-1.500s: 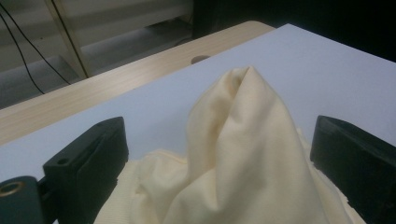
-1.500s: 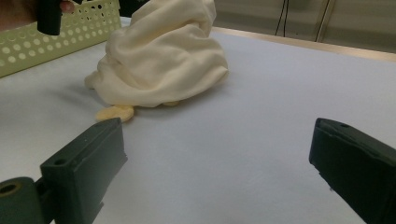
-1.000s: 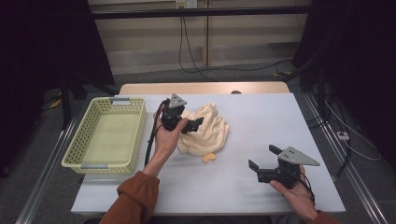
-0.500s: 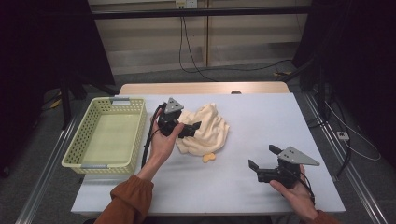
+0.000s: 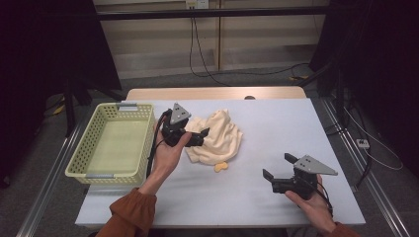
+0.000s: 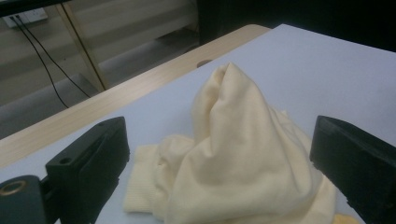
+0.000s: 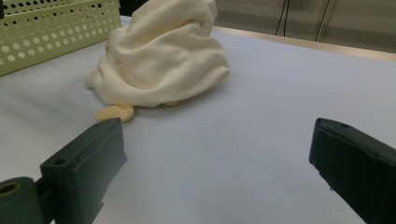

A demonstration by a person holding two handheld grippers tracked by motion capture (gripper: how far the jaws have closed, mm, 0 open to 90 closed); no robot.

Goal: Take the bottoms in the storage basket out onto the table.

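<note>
A crumpled cream cloth [image 5: 221, 137] lies heaped near the middle of the white table [image 5: 276, 123]. A small yellow-orange bit [image 5: 221, 167] pokes out at its near edge. My left gripper [image 5: 200, 137] is at the cloth's left edge, open, jaws pointing right. In the left gripper view the cloth [image 6: 243, 158] rises between and just beyond the spread jaws of the left gripper [image 6: 217, 135], nothing pinched. My right gripper [image 5: 277, 166] hovers open at the near right, well apart from the cloth. In the right gripper view the cloth [image 7: 163, 56] and yellow bit [image 7: 114, 112] lie ahead of the right gripper [image 7: 215, 135].
A pale green perforated basket [image 5: 81, 155] stands at the table's left, beside my left hand; its wall [image 7: 46, 28] appears in the right gripper view. A wooden strip [image 5: 212, 94] borders the far edge. Bare table spreads right of the cloth.
My left gripper has shifted slightly toward me and down at the cloth's left edge, staying open. The right gripper and the cloth have not moved.
</note>
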